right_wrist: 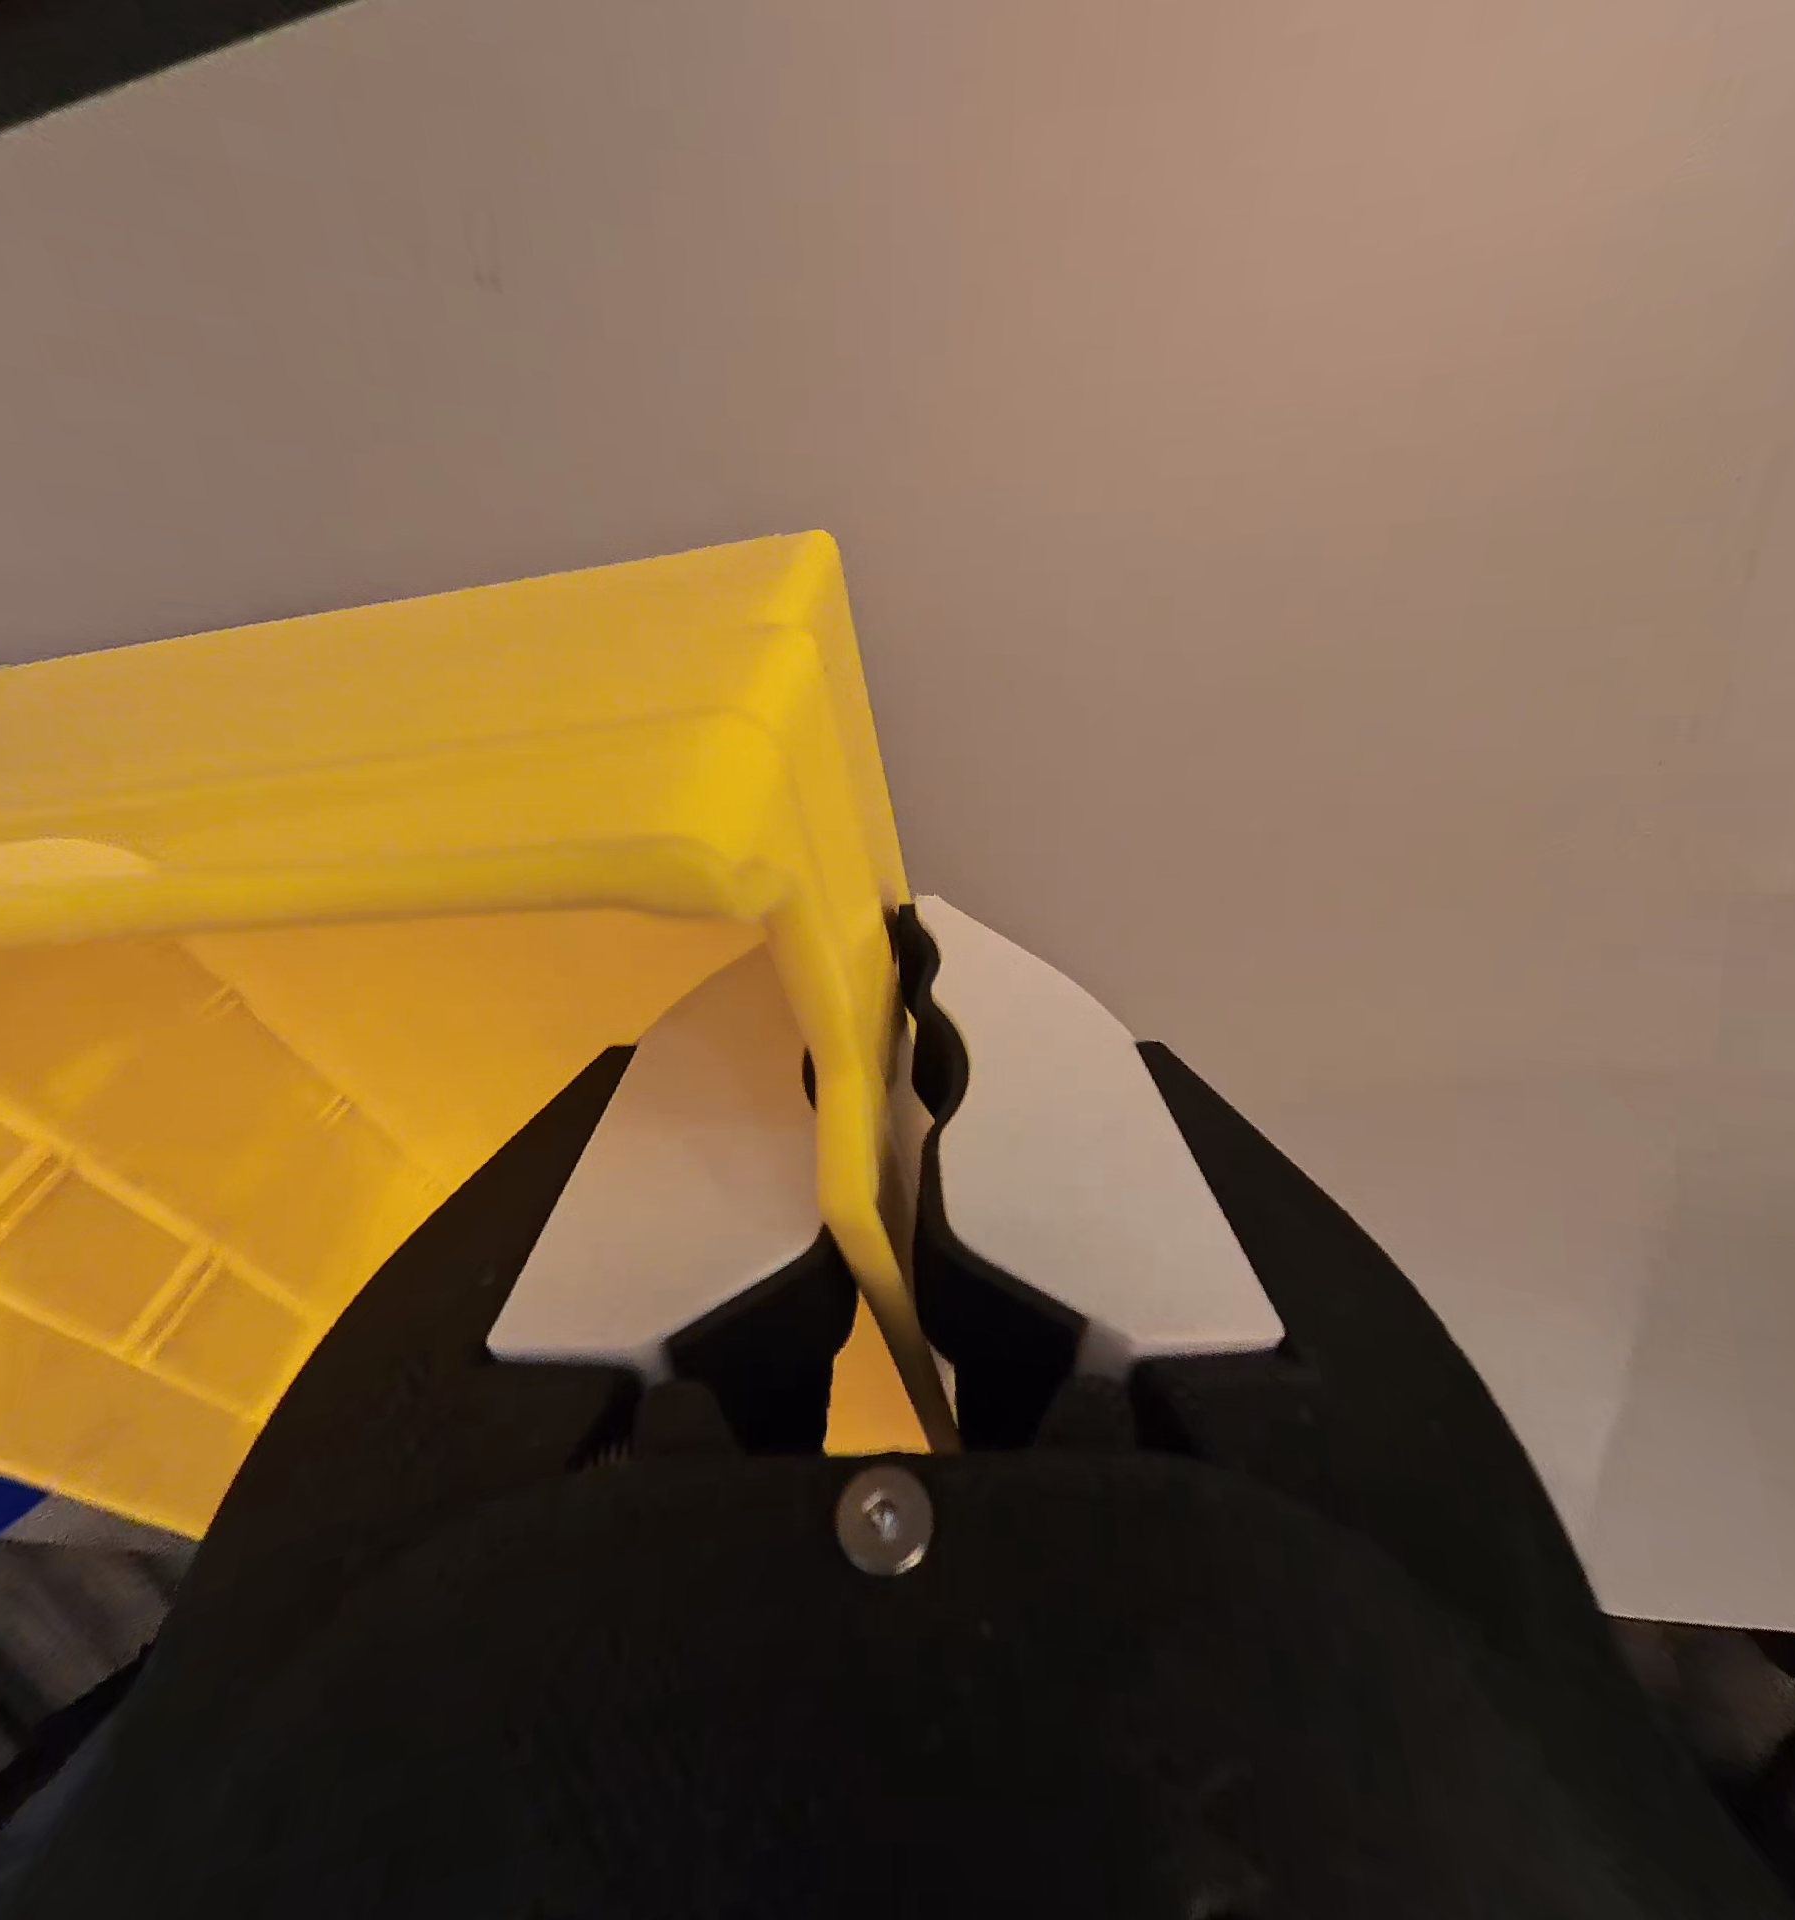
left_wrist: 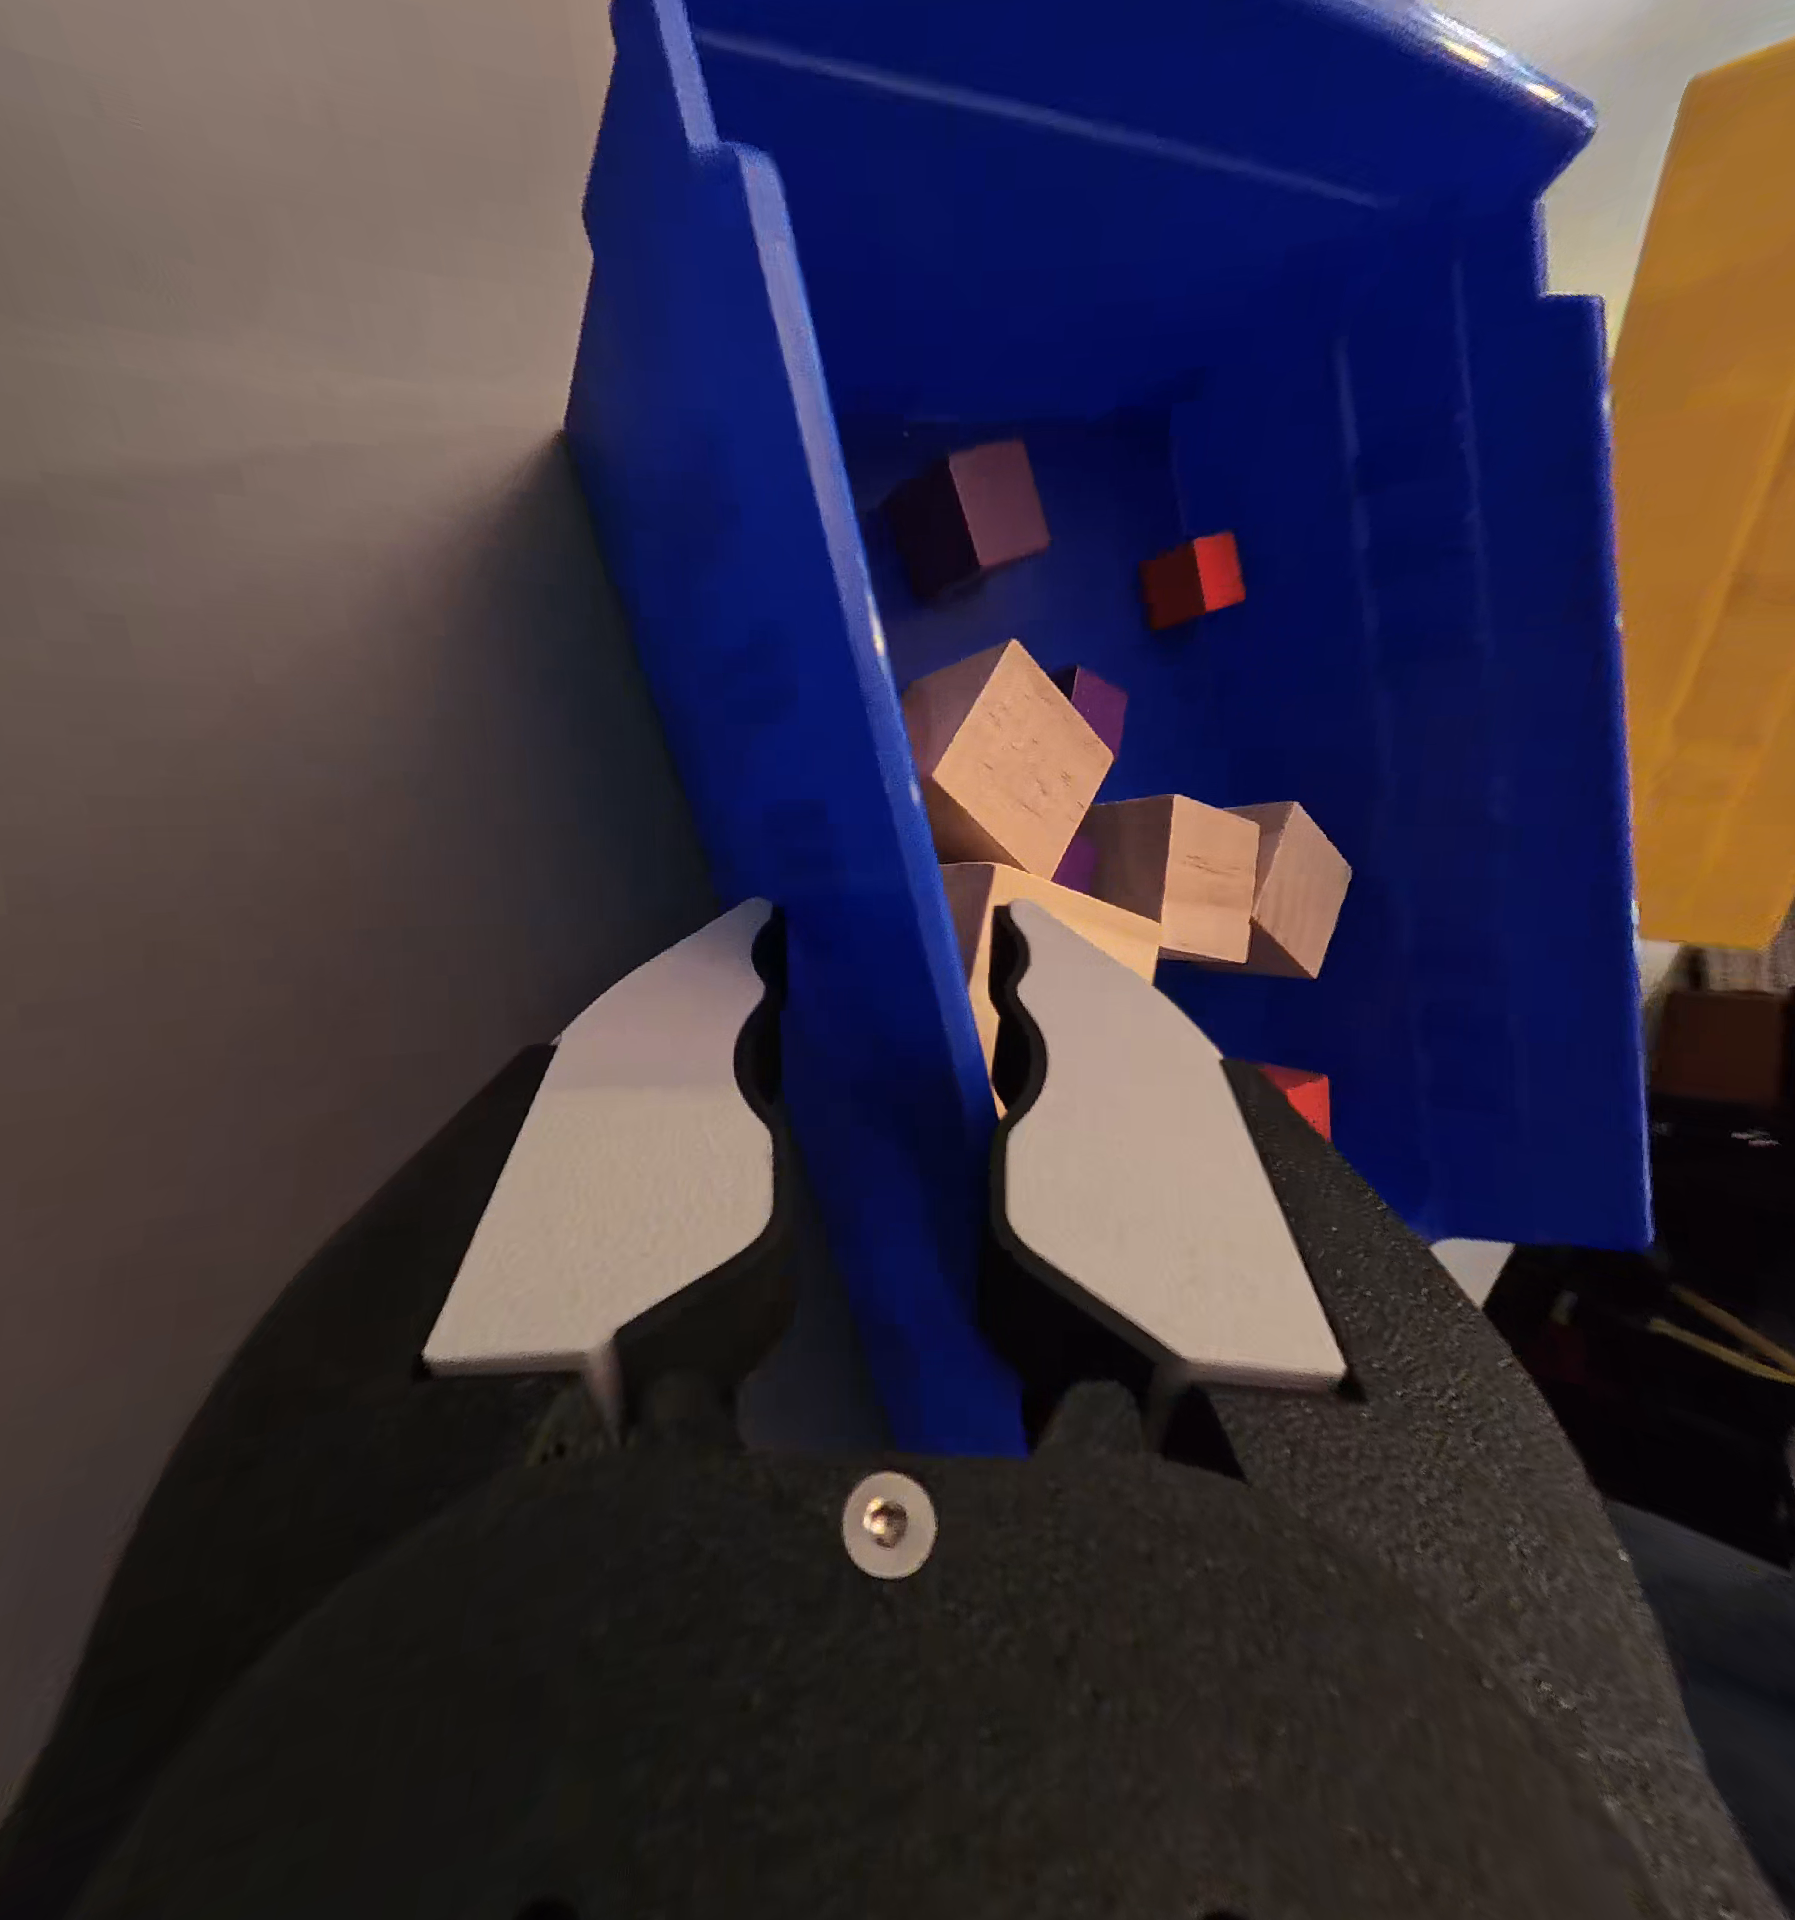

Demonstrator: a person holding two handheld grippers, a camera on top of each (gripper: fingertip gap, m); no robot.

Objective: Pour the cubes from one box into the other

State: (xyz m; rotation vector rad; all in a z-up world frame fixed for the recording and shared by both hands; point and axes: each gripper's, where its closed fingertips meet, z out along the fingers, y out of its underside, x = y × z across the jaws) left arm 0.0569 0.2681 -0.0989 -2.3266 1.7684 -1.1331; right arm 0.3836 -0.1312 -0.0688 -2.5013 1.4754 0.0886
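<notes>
Left wrist view. Our left gripper [left_wrist: 888, 935] is clamped on a side wall of the blue box [left_wrist: 1267, 343], one finger outside, one inside. The box is lifted and tilted. Inside we count plain wooden cubes [left_wrist: 1007, 774], a larger purple cube [left_wrist: 966, 514], a red cube [left_wrist: 1192, 577] and another red cube [left_wrist: 1298, 1101] near the lower edge; a smaller purple one peeks out behind the wood. Several look mid-tumble, though we cannot say whether they are loose in the air or lying on the floor of the box. The yellow box [left_wrist: 1745, 499] shows at the right edge, close beside the blue one, its underside or outer wall toward us. A pale wall fills the left.

Right wrist view. Our right gripper [right_wrist: 862, 987] is closed on a side wall of the yellow box [right_wrist: 436, 727], near a corner. The box is tipped steeply; we see its ribbed underside and rim, not its inside. A sliver of blue shows at the lower left. White surface [right_wrist: 1288, 520] behind.

Progress, as we judge it: the pour is well along or nearly finished, cubes gathered in the blue box. We cannot tell whether any remain in the yellow one. Left to do: confirm it is empty, then set both boxes down.
</notes>
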